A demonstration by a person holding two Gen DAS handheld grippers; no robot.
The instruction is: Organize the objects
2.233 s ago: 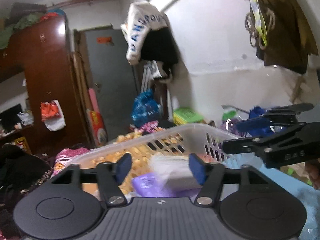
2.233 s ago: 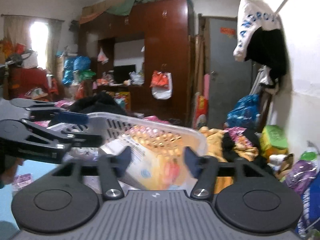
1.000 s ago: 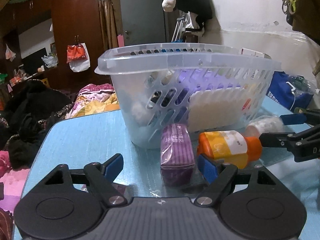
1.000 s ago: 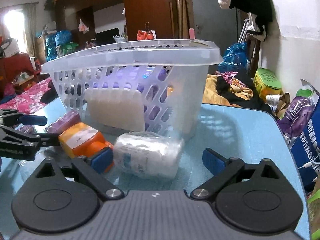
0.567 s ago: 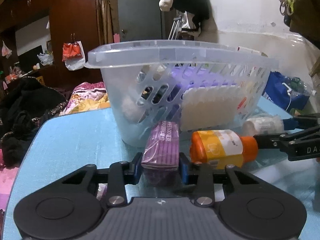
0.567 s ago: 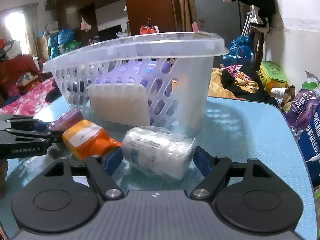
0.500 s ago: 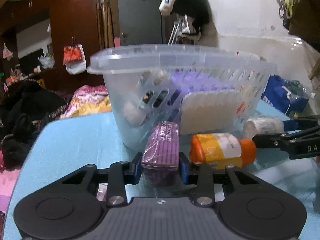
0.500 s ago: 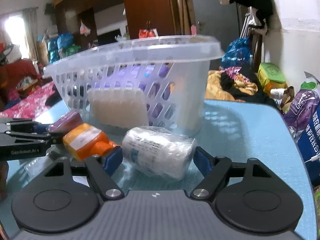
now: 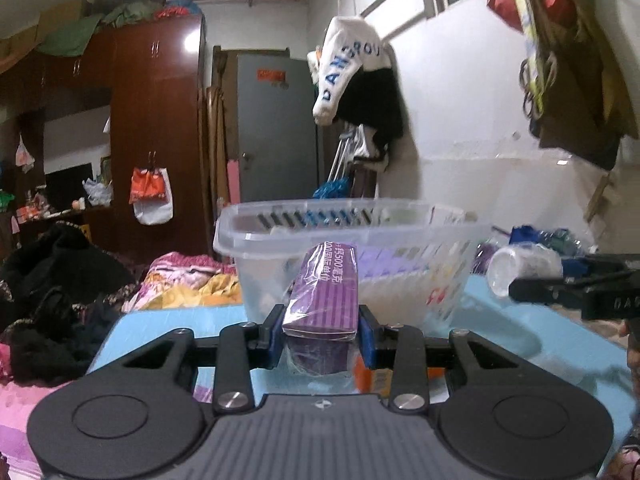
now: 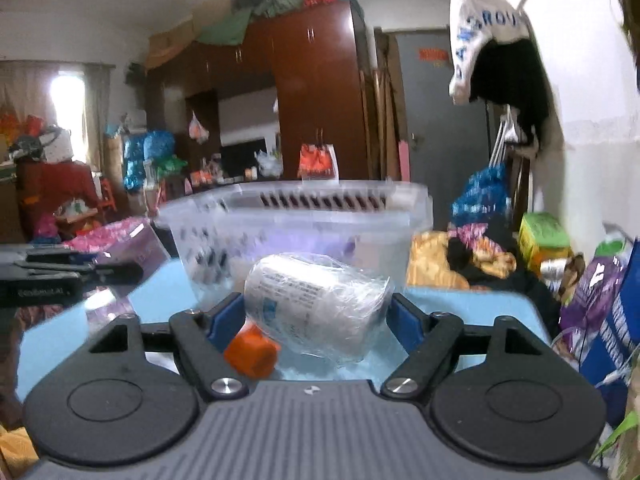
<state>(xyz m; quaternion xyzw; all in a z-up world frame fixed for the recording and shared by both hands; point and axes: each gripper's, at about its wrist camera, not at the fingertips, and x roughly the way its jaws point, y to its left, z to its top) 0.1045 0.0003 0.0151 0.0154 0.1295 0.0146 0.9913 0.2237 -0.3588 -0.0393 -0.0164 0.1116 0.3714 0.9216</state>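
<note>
Pinching one purple box (image 9: pixel 322 289), left claw (image 9: pixel 322 332); right claw (image 10: pixel 316 314) pinches one wrapped bottle (image 10: pixel 316 300).

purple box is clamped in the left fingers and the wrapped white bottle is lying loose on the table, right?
Half right. The purple box is clamped in the left gripper, but the wrapped white bottle is not loose on the table: the right wrist view shows it held between the right gripper's fingers, in front of the basket.

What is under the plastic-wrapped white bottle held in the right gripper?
Below the white bottle, held in the right gripper, lie the blue table and the orange bottle; only its cap end shows, the gripper hides the rest.
</note>
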